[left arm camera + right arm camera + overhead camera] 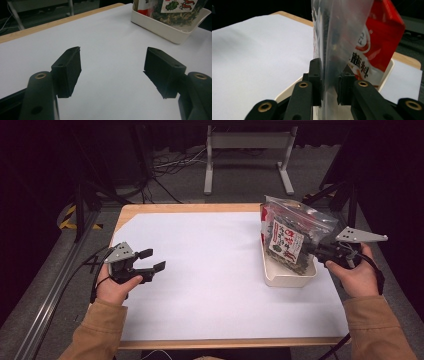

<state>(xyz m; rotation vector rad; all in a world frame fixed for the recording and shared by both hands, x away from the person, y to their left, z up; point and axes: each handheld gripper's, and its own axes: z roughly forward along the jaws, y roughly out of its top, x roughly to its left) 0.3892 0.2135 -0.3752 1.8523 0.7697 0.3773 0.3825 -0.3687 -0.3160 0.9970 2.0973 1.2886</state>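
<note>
My left gripper (150, 260) hovers idle over the white surface (210, 270) at the left, jaws wide apart and empty. At the right, my right gripper (329, 85) is clamped on the clear bag (292, 232), which stands in the white tray (280, 275). I judge the bag grasped but not yet lifted out.

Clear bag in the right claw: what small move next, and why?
Probably lift it straight up a little. The right claw is shut on the clear bag's edge, while the bag sits in the white tray beside a red packet. The left claw is open over bare table.
</note>
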